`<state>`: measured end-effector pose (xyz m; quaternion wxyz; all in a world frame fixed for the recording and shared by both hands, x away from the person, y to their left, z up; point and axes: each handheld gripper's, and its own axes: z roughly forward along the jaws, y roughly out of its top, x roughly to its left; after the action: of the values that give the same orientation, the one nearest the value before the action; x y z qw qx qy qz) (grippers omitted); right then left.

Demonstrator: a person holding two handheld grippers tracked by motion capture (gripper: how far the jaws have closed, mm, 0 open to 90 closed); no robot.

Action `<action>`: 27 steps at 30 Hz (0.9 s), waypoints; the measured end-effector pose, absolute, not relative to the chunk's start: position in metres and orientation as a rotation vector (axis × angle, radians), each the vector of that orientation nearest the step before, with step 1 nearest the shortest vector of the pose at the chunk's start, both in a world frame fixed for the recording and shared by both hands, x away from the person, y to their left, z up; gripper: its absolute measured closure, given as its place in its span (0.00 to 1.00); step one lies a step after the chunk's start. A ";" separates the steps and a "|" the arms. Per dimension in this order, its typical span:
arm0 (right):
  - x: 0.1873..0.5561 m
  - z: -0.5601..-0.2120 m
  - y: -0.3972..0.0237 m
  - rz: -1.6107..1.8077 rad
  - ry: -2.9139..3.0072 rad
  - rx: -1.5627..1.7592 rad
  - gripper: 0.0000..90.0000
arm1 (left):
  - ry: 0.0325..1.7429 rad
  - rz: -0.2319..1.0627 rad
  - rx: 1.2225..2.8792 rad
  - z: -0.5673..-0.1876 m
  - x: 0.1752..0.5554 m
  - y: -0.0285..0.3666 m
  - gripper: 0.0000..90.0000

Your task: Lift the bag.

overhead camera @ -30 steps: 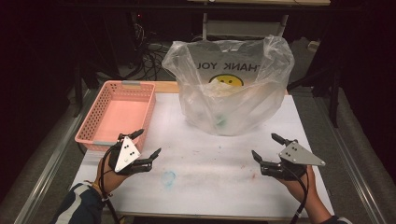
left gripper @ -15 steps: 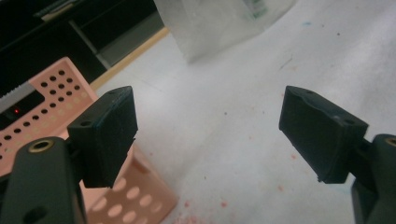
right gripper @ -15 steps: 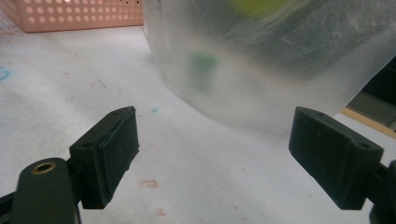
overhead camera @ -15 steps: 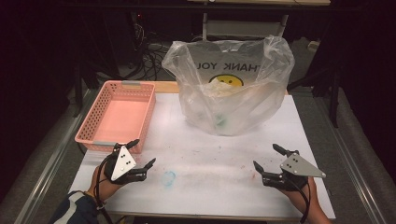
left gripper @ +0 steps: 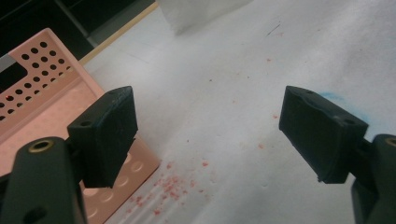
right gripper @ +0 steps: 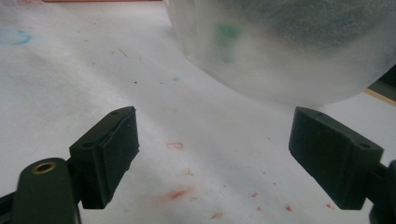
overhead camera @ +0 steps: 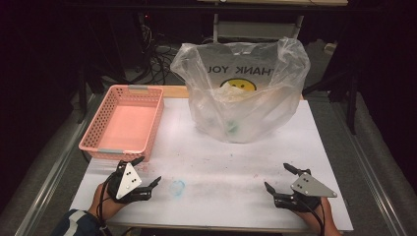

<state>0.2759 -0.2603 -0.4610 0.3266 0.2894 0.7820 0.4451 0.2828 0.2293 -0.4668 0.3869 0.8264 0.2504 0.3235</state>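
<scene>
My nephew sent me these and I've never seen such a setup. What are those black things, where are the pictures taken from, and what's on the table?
No robot here: a person holds a hand tool with two black jaws in each hand, the left gripper and the right gripper. The high view looks down from above the person's side. The other two pictures come from small cameras riding on each gripper, looking along its jaws. On the white table stand a pink basket, which looks empty, and a clear plastic bag with something inside that I cannot make out. Both grippers are open and hold nothing.
</scene>
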 end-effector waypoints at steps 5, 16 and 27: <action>0.274 -0.463 -0.257 1.149 2.066 0.749 0.19 | 0.646 0.821 2.094 -0.466 0.283 0.229 0.21; 0.268 -0.460 -0.259 1.155 2.051 0.739 0.19 | 0.633 0.806 2.112 -0.466 0.287 0.226 0.21; 0.268 -0.459 -0.259 1.166 2.052 0.752 0.19 | 0.624 0.803 2.120 -0.466 0.286 0.225 0.21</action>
<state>0.2675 -0.2592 -0.4586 0.3263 0.2872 0.7830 0.4449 0.2862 0.2249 -0.4662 0.3849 0.8322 0.2449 0.3154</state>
